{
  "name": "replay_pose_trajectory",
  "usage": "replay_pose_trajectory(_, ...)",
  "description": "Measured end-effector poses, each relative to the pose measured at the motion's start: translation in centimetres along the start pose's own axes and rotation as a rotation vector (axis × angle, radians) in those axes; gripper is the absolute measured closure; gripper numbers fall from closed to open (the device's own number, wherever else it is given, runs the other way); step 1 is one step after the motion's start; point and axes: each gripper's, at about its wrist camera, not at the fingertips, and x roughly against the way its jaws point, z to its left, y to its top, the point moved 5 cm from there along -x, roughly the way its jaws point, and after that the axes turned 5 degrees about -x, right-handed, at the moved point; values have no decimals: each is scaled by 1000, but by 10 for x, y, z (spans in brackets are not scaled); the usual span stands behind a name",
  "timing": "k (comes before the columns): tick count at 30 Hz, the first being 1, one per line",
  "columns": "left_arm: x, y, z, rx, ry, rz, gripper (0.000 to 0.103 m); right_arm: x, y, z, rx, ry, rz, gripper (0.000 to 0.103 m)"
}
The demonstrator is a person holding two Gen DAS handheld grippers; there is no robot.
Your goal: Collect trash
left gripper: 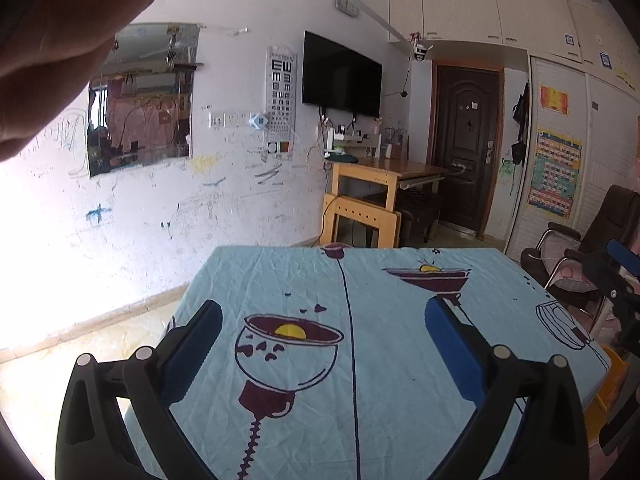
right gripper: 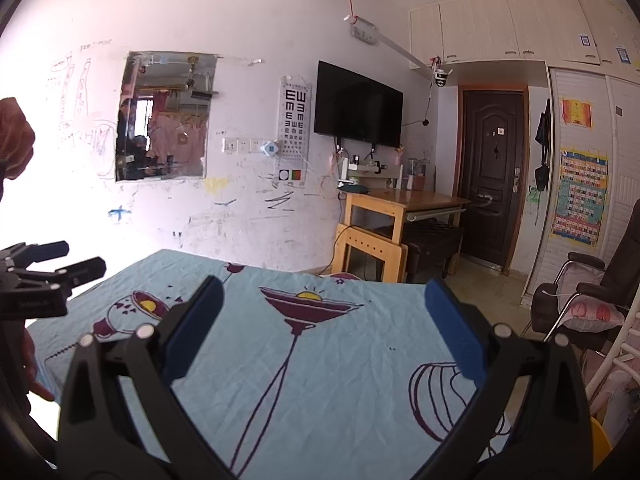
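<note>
In front of you stands the bench point(left gripper: 400, 360), covered edge to edge by a light blue cloth point(right gripper: 340, 380) printed with dark maroon goblets, yellow dots and thin drawn lines. The cloth lies wrinkled and flat on the top. Apart from the cloth, you see only bare fabric there.

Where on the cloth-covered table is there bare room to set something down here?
Nearly everywhere: the blue printed tablecloth carries no objects in either view, from the near edge to the far edge facing the wooden desk. Both the left gripper and right gripper hover open above it.
</note>
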Motion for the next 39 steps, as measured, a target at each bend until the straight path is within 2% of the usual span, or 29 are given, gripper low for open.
replay_pose_trajectory(5,-11,-9,4,-12,36,13,7,0,1,2,10,-5,0,6)
replay_pose_trajectory(8,-2,-9,9,-26,122,-32,7,-1,2,3,13,-7,0,6)
replay_pose_trajectory(10,5,-6,11,-29,144,-55,7,-2,3,4,17,-7,2,6)
replay_pose_trajectory(18,9,-2,13,-10,86,-49,7,-1,5,10,34,-11,0,6)
replay_pose_trajectory(24,7,-3,10,-28,83,-42,7,-3,3,8,34,-25,19,6)
replay_pose_trajectory(28,9,-1,6,-53,100,-55,7,-15,-5,-2,-10,-41,87,6)
replay_pose_trajectory(34,14,-2,1,-59,77,-81,7,-44,-27,-14,-64,-85,238,6)
replay_pose_trajectory(39,15,-2,1,-60,84,-90,7,-52,-38,-16,-78,-80,272,6)
